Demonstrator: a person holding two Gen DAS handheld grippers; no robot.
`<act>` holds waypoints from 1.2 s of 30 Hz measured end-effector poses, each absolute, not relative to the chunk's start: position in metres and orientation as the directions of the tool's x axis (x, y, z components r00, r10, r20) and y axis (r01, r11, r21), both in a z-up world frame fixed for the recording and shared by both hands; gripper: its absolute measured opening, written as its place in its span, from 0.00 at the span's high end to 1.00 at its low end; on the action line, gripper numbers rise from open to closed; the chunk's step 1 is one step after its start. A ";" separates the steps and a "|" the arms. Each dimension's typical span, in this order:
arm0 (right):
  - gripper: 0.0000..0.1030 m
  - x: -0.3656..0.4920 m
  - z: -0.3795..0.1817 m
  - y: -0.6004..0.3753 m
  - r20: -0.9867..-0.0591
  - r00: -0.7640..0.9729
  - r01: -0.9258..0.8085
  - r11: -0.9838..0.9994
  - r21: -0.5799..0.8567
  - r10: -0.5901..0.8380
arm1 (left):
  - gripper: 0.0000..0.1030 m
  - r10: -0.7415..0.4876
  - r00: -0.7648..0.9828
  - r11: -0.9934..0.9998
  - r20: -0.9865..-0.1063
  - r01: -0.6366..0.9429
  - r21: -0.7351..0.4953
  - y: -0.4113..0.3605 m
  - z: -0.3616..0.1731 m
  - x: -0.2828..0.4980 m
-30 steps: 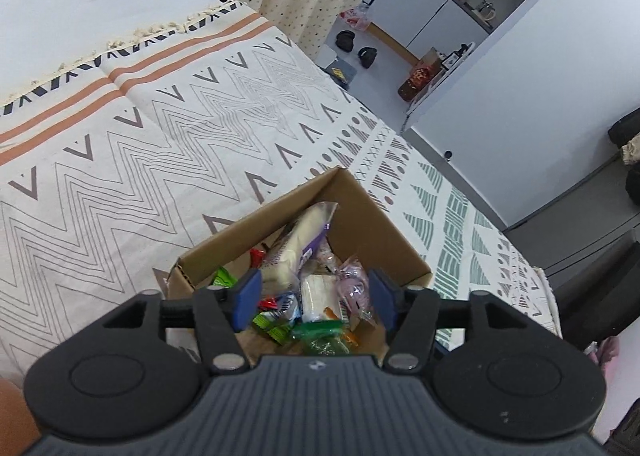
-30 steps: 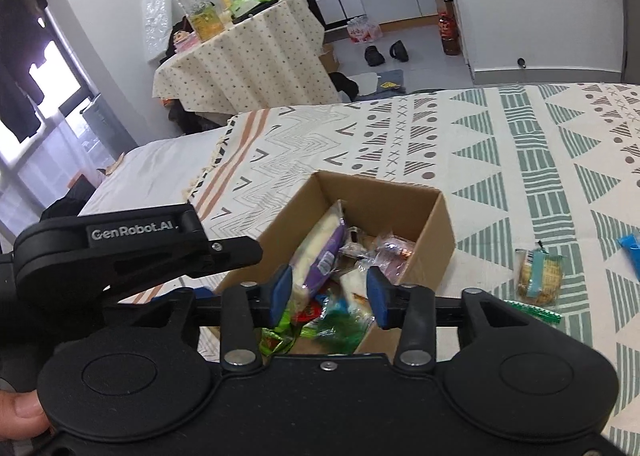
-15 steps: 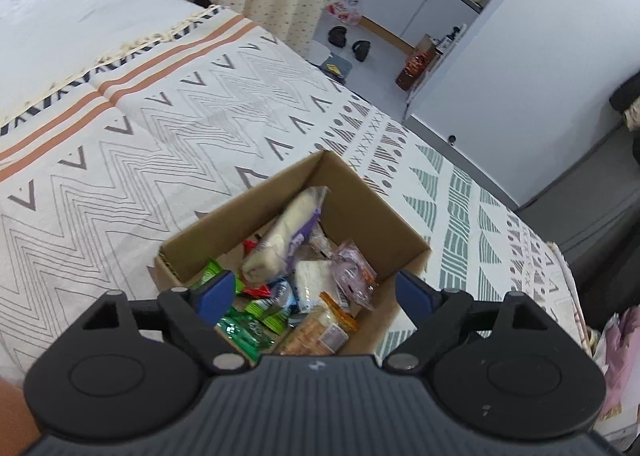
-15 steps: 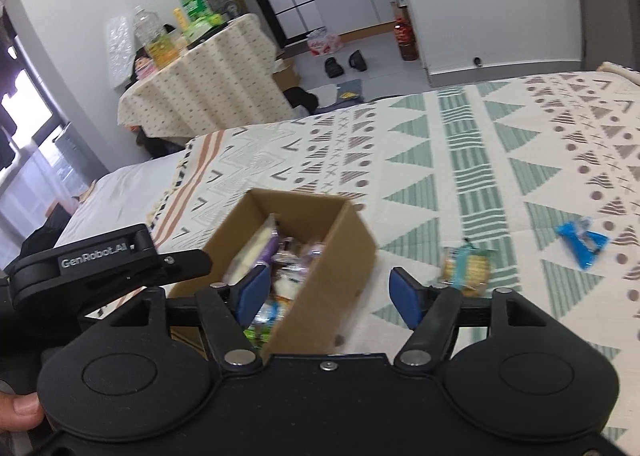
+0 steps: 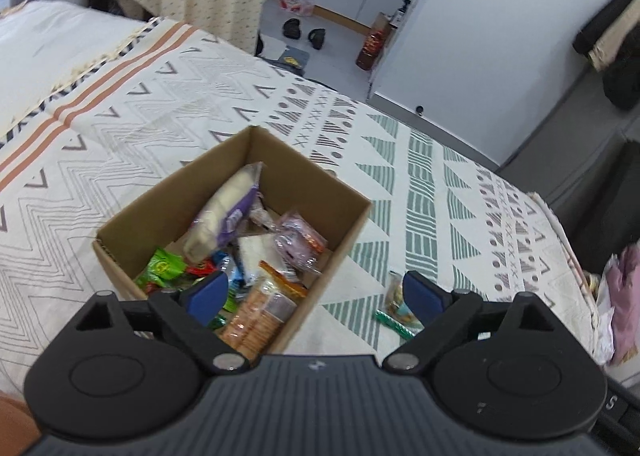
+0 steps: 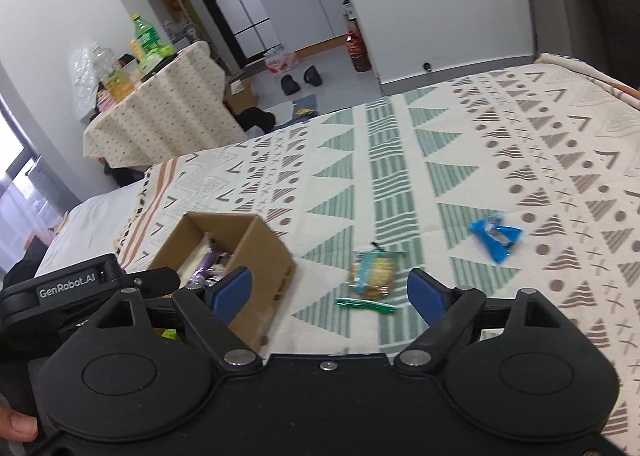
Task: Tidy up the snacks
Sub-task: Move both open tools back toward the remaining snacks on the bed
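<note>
Two grippers hang over a bed covered with a patterned blanket (image 6: 460,160), each with its blue-padded jaws spread wide and nothing between them. The left gripper (image 5: 316,294) sits above the near end of an open cardboard box (image 5: 320,184), its left pad over the box's contents and its right pad out past the box wall. The right gripper (image 6: 330,292) is lower and to the right of the box (image 6: 260,244), its left pad in front of the box's near corner.

Inside the box lies a jumble of wrapped snacks: a long pale bread roll in a purple-trimmed wrapper (image 5: 228,216) leaning toward the far corner, a bright green packet (image 5: 162,268) against the left wall, a pack of orange crackers (image 5: 260,312) at the near end, and a clear pinkish packet (image 5: 298,242) by the right wall. Smaller wrappers between them are too tangled to tell apart.

Three snacks remain out on the blanket, right of the box. A clear bag of round biscuits with a teal label (image 6: 372,270) lies nearest the box, and a thin green stick-shaped packet (image 6: 364,304) lies just in front of it, close but whether touching I cannot tell. A blue wrapper (image 6: 496,236) lies well apart, farther toward the blanket's right edge.

A fingertip (image 6: 18,426) shows at the lower left of the right wrist view.
</note>
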State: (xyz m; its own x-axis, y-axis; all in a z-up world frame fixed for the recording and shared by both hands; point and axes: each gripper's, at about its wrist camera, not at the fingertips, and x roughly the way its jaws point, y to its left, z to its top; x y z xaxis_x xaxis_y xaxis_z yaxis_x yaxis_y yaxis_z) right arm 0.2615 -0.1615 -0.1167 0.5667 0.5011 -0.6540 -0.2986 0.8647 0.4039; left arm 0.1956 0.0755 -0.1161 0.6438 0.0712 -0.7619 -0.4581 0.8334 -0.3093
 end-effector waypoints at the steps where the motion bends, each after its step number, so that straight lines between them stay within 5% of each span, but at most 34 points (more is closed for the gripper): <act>1: 0.17 0.262 -0.118 -0.167 -0.654 0.569 -0.291 0.866 0.406 0.498 | 0.08 0.072 0.643 0.839 -0.762 -0.452 -0.303 0.071 -0.116 0.196; 14: 0.00 0.264 -0.124 -0.221 -0.650 0.609 -0.242 0.886 0.395 0.455 | 0.01 0.070 0.650 0.887 -0.757 -0.388 -0.251 0.026 -0.115 0.207; 36: 0.00 0.281 -0.183 -0.266 -0.632 0.606 -0.166 0.854 0.493 0.483 | 0.01 0.068 0.647 0.926 -0.759 -0.323 -0.193 -0.020 -0.144 0.233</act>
